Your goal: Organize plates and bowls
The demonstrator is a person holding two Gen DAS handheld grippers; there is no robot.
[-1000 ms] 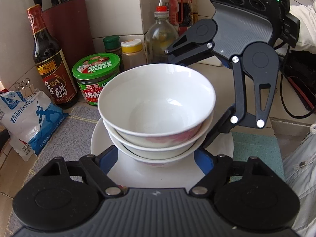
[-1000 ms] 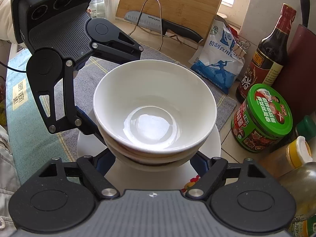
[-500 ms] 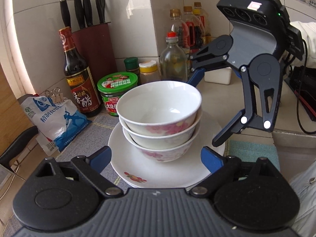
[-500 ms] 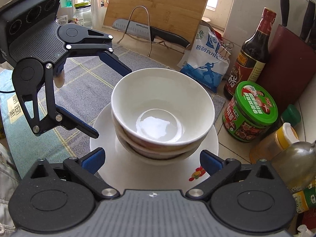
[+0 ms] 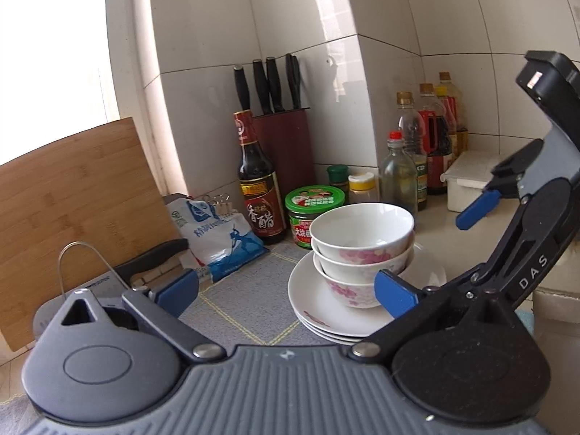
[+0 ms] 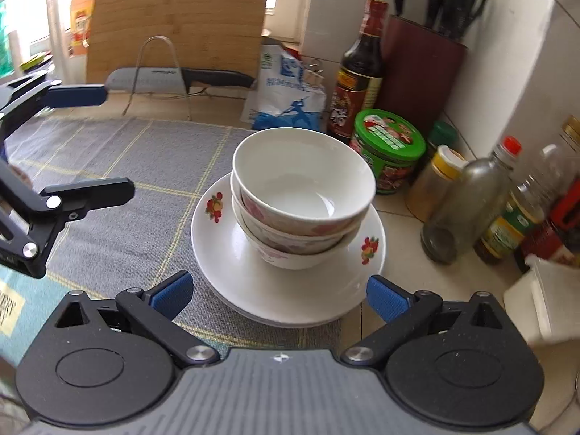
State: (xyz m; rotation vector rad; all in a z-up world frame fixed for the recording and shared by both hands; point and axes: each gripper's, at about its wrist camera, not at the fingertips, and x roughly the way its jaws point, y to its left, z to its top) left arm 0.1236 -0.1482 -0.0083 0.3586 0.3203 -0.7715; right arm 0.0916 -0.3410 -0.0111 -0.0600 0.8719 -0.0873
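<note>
Three white bowls with pink flowers point(image 5: 362, 250) point(image 6: 302, 203) are nested in a stack on a pile of white plates point(image 5: 315, 308) point(image 6: 232, 253) with fruit prints. The pile rests on a grey mat at the counter corner. My left gripper point(image 5: 286, 290) is open and empty, drawn back to the left of the stack. My right gripper point(image 6: 277, 295) is open and empty, just short of the plates' near rim. Each gripper shows in the other's view, the right one point(image 5: 478, 210) beyond the bowls, the left one point(image 6: 87, 145) at the left edge.
A green-lidded jar point(image 6: 389, 150), dark vinegar bottle point(image 5: 259, 188), salt bag point(image 5: 217, 235), knife block point(image 5: 286, 145), spice jars and oil bottles point(image 6: 467, 199) crowd the tiled wall. A cutting board point(image 5: 72, 199), knife on a wire rack point(image 6: 181, 78) and white box point(image 5: 471, 181) stand nearby.
Both grippers have let go of the stack and pulled back and up from it. The bowls and plates stay put on the mat.
</note>
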